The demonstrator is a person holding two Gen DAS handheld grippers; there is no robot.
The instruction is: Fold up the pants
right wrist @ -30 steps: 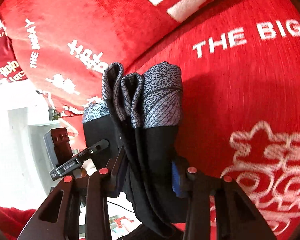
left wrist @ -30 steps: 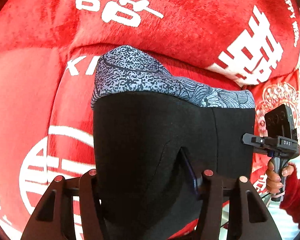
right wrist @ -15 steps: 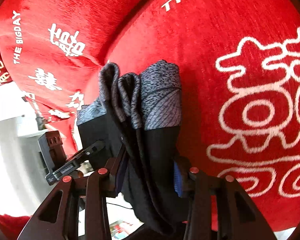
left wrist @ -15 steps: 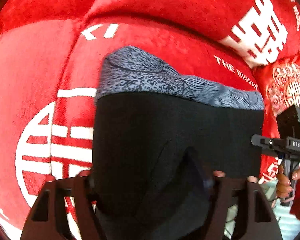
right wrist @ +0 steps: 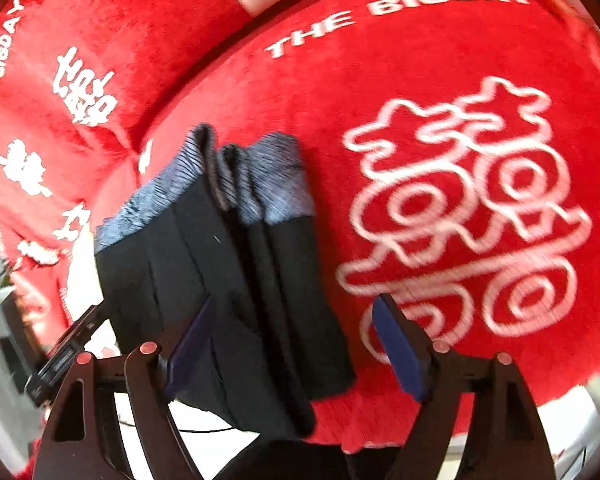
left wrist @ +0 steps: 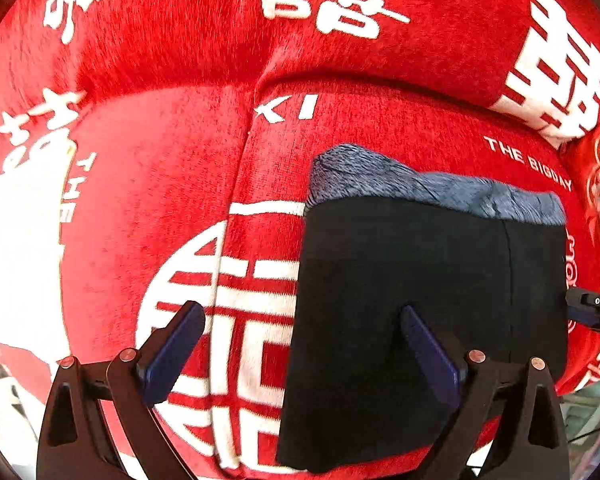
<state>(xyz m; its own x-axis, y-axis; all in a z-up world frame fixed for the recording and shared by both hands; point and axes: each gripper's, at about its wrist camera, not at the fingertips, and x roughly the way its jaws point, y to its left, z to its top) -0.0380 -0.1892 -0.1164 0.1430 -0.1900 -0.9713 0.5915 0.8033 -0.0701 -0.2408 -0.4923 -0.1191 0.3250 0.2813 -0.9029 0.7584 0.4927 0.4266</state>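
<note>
The folded pants are black with a grey patterned waistband and lie on the red sofa seat. In the right wrist view the pants show several stacked layers, with the near end hanging past the seat's front edge. My left gripper is open; its right finger rests over the pants' left part and its left finger is over bare cushion. My right gripper is open, with the stack's right side lying between the jaws. The right gripper's body shows at the far right of the left wrist view.
The red sofa seat cushion with white characters lies under the pants. The back cushions rise behind. A seam divides two seat cushions left of the pants. The seat's front edge is close to my right gripper.
Both grippers were shut on the pants and held them up. Now both have opened and let go, and the pants lie on the seat cushion.
</note>
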